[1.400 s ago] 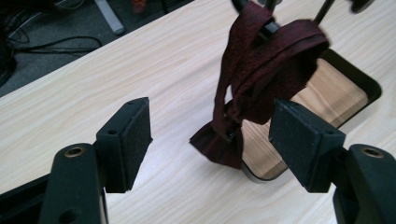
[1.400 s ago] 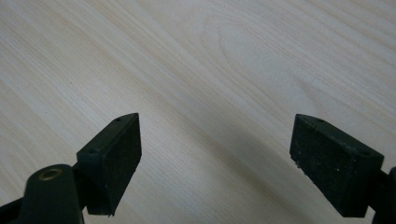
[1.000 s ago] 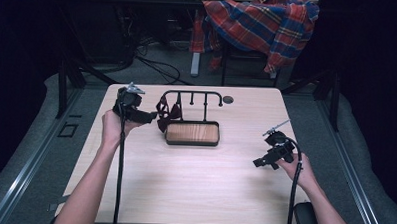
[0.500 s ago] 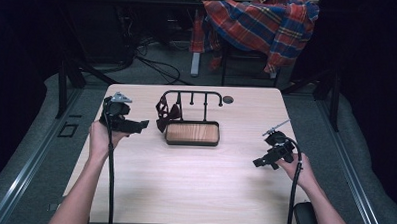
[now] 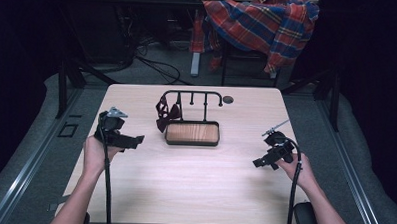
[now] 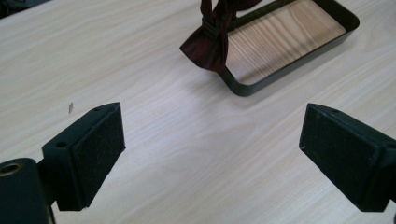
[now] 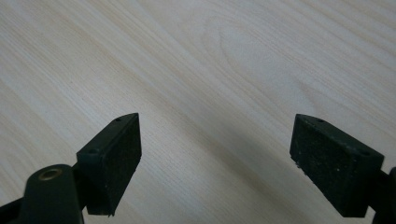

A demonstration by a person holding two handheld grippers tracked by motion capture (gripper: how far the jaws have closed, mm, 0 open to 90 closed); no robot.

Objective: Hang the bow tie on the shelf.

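The bow tie (image 6: 212,35), top cut off, hangs at the tray (image 6: 299,51); both claws released, empty.

A light wooden table (image 5: 183,191) carries the things. Near its far middle sits a black tray (image 5: 192,133) with a wooden bottom. A black rack (image 5: 192,96) with little hooks stands up from the back of the tray. A dark red bow tie (image 5: 166,115) hangs on the rack's left end, and its lower end reaches the tray's left rim. Near the table's far edge is a small dark round spot (image 5: 228,99)
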